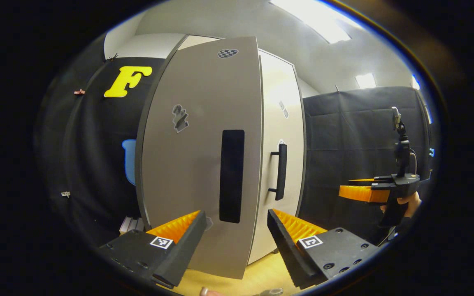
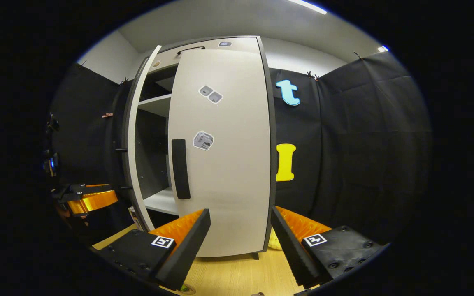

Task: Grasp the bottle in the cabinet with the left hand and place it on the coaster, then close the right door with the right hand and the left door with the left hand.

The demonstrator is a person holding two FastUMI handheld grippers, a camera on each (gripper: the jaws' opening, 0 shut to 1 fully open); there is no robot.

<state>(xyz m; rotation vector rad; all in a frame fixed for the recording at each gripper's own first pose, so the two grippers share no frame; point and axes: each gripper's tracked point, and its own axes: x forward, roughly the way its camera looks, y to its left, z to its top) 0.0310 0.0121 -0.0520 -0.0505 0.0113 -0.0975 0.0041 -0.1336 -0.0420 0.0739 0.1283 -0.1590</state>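
The tall pale cabinet stands on a wooden table. Its left door hangs partly open, the dark handle just beyond my left gripper, which is open and holds nothing. Behind it the right door with its bar handle lies flat against the cabinet. In the right gripper view, the right door and its handle face my open, unladen right gripper. The left door's edge stands out, with bare shelves between the doors.
A hand holds the right gripper off to the right of the cabinet. The left gripper shows low beside the open door. A small round greenish thing at the table's near edge is cut off. Black cloth walls surround the cabinet.
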